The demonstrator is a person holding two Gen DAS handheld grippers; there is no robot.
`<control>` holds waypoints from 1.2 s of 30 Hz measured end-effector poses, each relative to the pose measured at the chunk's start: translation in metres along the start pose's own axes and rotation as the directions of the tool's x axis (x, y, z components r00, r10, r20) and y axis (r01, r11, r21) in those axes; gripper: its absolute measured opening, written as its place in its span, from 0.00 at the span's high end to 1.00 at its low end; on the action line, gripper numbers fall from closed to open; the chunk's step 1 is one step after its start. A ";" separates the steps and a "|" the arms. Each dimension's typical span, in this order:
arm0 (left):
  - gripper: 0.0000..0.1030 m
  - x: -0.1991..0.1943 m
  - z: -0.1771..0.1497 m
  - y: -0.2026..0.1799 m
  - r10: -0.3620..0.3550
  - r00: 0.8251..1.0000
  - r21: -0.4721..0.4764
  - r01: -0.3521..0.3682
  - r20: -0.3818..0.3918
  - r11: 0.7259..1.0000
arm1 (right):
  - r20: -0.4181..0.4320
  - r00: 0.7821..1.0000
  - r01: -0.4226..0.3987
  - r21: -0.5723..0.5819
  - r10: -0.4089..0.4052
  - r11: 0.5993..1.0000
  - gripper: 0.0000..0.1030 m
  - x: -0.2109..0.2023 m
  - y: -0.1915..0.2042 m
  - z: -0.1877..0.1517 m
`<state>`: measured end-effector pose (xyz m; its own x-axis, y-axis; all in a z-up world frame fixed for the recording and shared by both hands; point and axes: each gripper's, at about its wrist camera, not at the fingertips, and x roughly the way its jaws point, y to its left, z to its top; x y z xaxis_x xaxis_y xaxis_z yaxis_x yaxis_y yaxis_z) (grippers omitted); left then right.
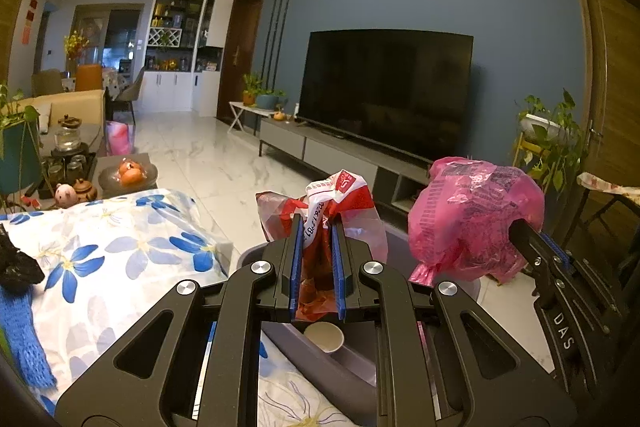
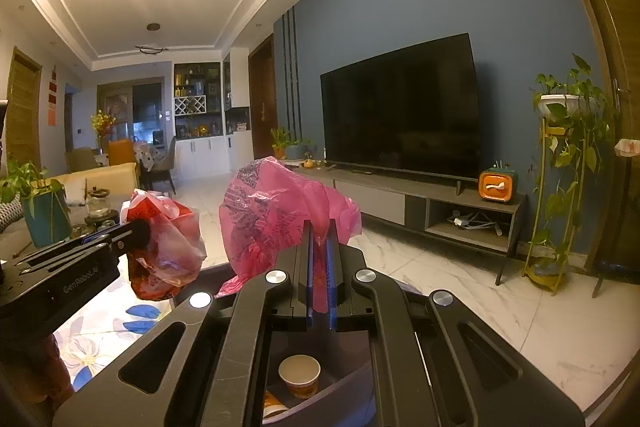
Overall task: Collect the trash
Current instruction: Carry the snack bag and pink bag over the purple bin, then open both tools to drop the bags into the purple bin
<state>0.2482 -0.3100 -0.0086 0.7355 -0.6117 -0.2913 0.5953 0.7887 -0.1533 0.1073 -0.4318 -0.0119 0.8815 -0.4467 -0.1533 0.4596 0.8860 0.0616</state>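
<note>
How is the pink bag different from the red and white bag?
The crumpled pink plastic bag is one colour with dark print; the red-and-white plastic bag mixes red, white and clear patches. The pink bag is in the right gripper; the red-and-white bag is in the left gripper. The pink bag looks puffier, the red-and-white one more scrunched. Both are thin plastic, pinched shut between blue pads, held above a grey bin with a paper cup inside.

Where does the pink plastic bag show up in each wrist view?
Left wrist: the pink plastic bag sits right of centre, pinched by the right gripper entering from the right edge.
Right wrist: the pink plastic bag is centre-left, rising from that gripper's closed fingers.
Shared landmark: the black TV behind it.
</note>
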 end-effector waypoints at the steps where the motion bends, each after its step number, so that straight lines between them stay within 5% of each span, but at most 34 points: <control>1: 0.88 0.002 -0.001 -0.001 0.000 1.000 0.004 0.000 -0.004 1.000 | -0.003 1.000 -0.001 0.002 0.001 1.000 0.94 0.001 0.000 -0.001; 15: 0.85 0.019 -0.005 -0.004 -0.032 0.999 0.006 0.032 -0.030 0.999 | -0.025 1.000 -0.017 0.002 0.017 1.000 0.94 0.015 0.002 -0.008; 17: 0.81 0.019 -0.006 -0.007 -0.042 0.999 0.017 0.042 -0.022 0.999 | -0.029 0.999 -0.022 0.000 0.022 1.000 0.94 0.017 0.003 -0.009; 19: 0.61 0.019 -0.007 -0.008 -0.042 0.999 0.024 0.042 -0.017 0.999 | -0.030 0.999 -0.030 0.002 0.030 1.000 0.92 0.020 -0.001 -0.010; 21: 0.43 0.016 -0.008 -0.003 -0.044 0.999 0.000 0.044 0.002 0.999 | -0.036 0.999 -0.027 0.004 0.027 1.000 0.81 0.022 -0.003 -0.011; 24: 0.33 0.013 -0.009 0.002 -0.026 1.000 -0.019 0.027 0.015 0.999 | -0.038 0.999 -0.029 0.023 0.030 0.999 0.57 0.023 -0.008 -0.013; 28: 0.25 0.004 -0.010 0.012 0.012 1.000 -0.028 -0.011 0.013 1.000 | -0.036 0.999 -0.023 0.030 0.024 0.999 0.54 0.019 -0.011 -0.012; 36: 0.10 -0.044 -0.017 0.032 0.156 0.987 -0.041 -0.155 0.036 0.987 | -0.001 0.999 -0.032 0.023 0.032 0.999 0.27 -0.009 -0.002 -0.011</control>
<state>0.2293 -0.2570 -0.0166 0.8306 -0.4827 -0.2775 0.4604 0.8757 -0.1454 0.0978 -0.4280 -0.0214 0.8957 -0.4178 -0.1525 0.4335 0.8967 0.0896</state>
